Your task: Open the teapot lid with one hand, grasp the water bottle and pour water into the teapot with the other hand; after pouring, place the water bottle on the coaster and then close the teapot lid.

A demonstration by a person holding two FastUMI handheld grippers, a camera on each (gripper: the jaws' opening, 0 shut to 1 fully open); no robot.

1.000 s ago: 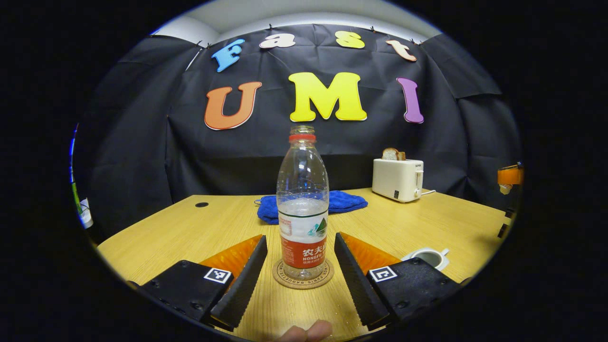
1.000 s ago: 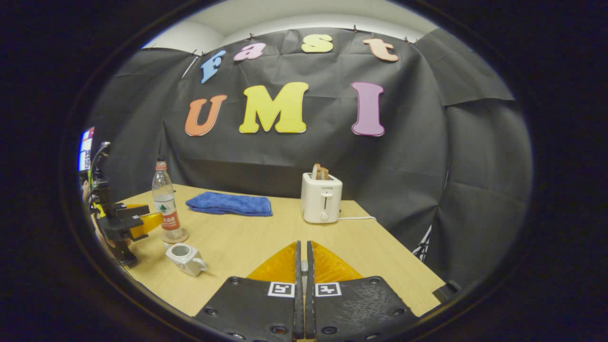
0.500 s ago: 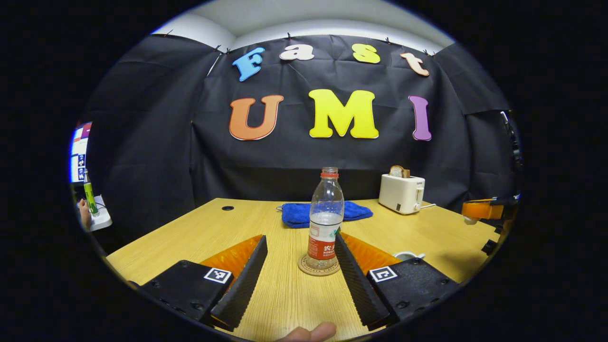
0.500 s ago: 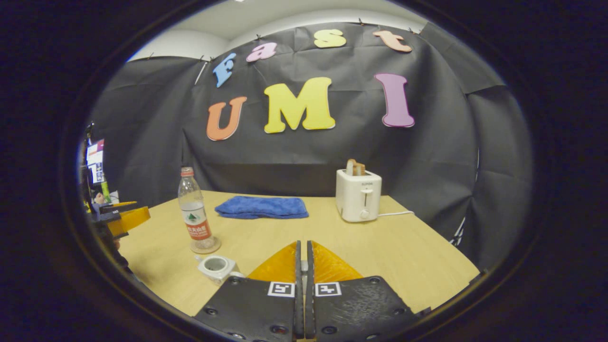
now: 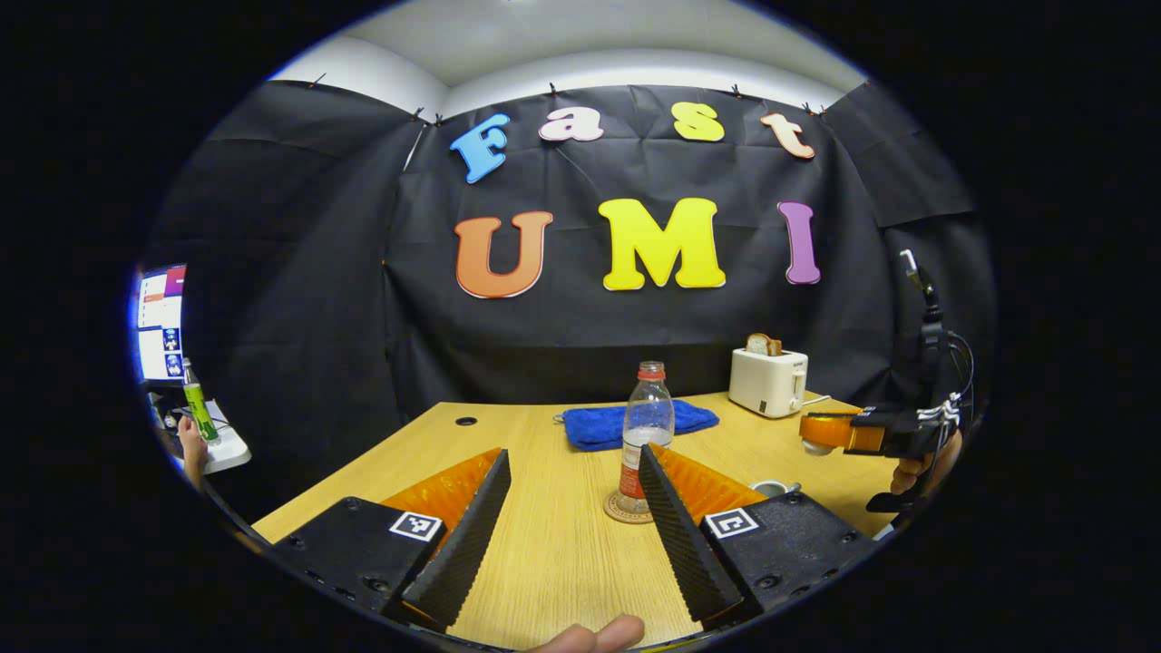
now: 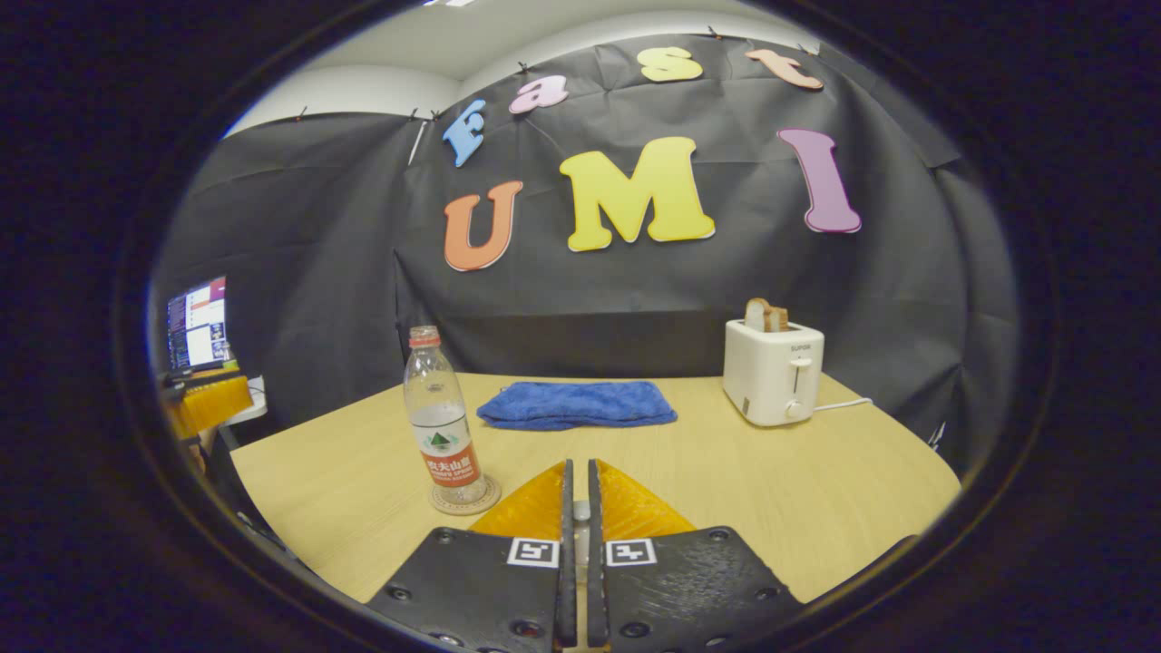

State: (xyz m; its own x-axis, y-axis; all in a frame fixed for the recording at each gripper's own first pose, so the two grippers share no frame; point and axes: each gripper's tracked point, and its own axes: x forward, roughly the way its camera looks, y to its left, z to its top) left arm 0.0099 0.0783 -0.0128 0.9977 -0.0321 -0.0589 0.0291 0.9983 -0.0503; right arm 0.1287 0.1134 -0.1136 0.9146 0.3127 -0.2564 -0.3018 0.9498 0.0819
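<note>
Although the water bottle (image 5: 646,426) already stands upright on the coaster (image 5: 629,508), the teapot (image 5: 771,488) looks to be without its lid, so closing it appears to be the step left. Nearest in the left gripper view, the left gripper (image 5: 570,508) has its fingers spread wide apart with nothing between them, a thumb tip (image 5: 594,634) showing at the bottom edge; the bottle and coaster lie ahead, just past the right-hand finger's tip. Beside that finger, low on the surface (image 5: 553,553), only the teapot's open rim and a bit of its handle peek out. Farther right, the right gripper (image 5: 821,431) hangs above the surface, held by a hand (image 5: 912,472); a pale lump sits under its tip, possibly the lid, though too small to be sure. In the right gripper view its fingers (image 6: 564,508) are pressed almost together, and whether anything is pinched between them cannot be told. From there the bottle rises ahead and to the left, its long axis vertical. Judging by the left gripper view, the right gripper is the nearer one to the teapot, which lies below it and toward the left gripper. Beyond, a blue cloth (image 6: 577,404) lies flat and a toaster (image 6: 773,372) with bread stands near the far edge.
</note>
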